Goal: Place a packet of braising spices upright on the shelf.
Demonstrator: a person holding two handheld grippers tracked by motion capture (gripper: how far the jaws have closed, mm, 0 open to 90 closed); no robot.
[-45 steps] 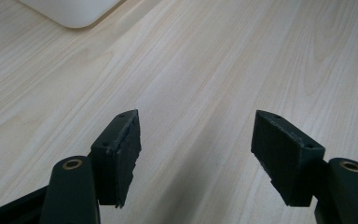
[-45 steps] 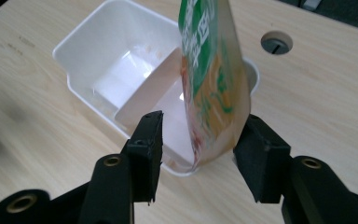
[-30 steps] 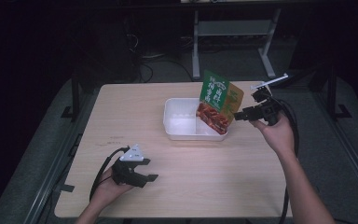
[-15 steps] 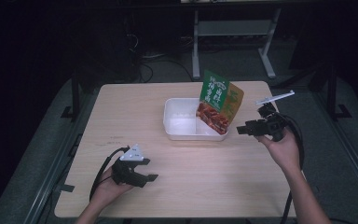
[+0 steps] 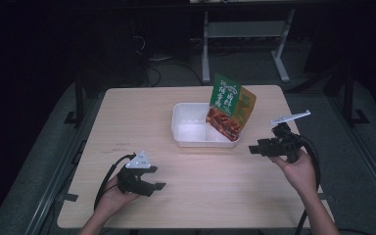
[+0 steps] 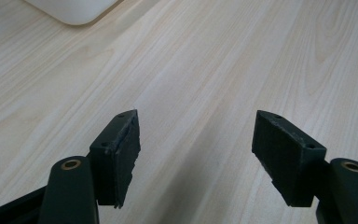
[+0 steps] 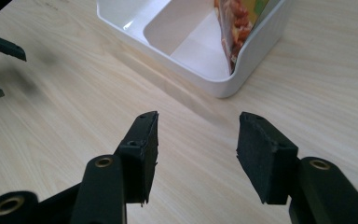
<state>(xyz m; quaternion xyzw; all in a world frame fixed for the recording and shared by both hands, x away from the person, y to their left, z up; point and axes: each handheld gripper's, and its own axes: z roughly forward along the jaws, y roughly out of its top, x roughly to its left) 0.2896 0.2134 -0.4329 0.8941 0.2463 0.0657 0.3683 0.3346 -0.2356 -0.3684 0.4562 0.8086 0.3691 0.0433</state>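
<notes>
In the lower left of the high view the left gripper [image 5: 152, 185] is resting on the table [image 5: 215, 196], jaws apart and empty. Right of centre, the right gripper [image 5: 252, 149] is hovering with jaws apart and empty, nearer the work. Up and left of it, the packet [image 5: 231, 110] is standing tilted on end in the right compartment of the white tray [image 5: 188, 139].

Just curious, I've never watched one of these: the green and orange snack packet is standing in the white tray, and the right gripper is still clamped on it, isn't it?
Not quite. The snack packet does stand in the white tray, leaning on its right wall, but the right gripper is off it. The right gripper view shows its jaws open over bare table, nothing between them.
</notes>
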